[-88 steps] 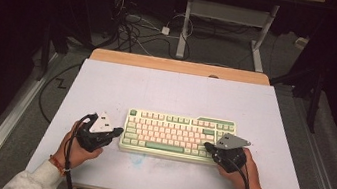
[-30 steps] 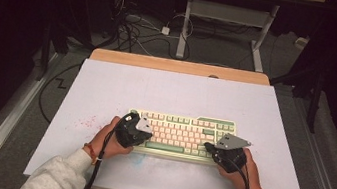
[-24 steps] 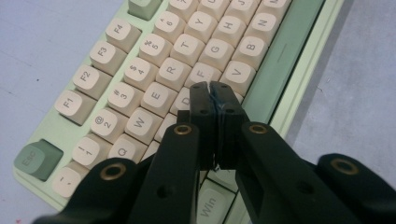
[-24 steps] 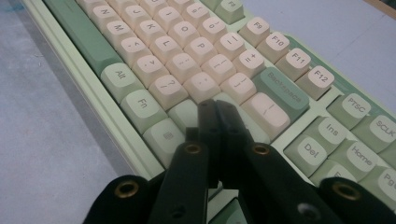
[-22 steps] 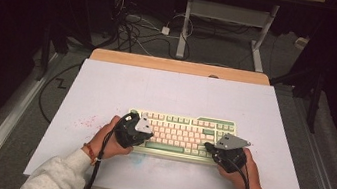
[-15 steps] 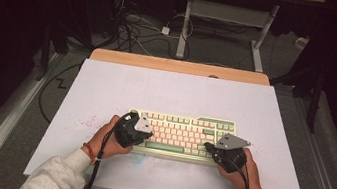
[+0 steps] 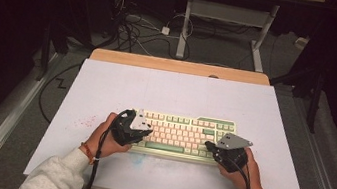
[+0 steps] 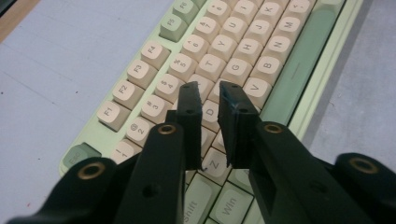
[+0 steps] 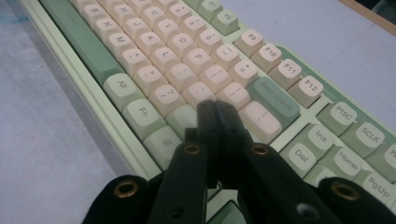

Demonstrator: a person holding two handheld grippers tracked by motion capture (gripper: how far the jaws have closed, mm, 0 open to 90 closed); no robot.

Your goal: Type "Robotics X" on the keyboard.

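Both grippers over the keyboard (image 7: 181, 135), near edge of the table (image 7: 107, 85).

The left gripper (image 8: 209, 95) sits at the keyboard's 9 o'clock end, jaws just parted by a narrow gap, nothing between them (tips above the D key (image 8: 209, 111)). The right gripper (image 9: 216, 111) sits at the 3 o'clock end, jaws pressed together on nothing, tips beside the Backspace key (image 9: 273, 100).

The left gripper (image 7: 143, 133), black with a grey three-cornered plate, crossed from the pale table top beside the cream-and-green keyboard (image 7: 186, 130) onto its left keys. Its jaws, shut a second ago, parted slightly, nothing between them.
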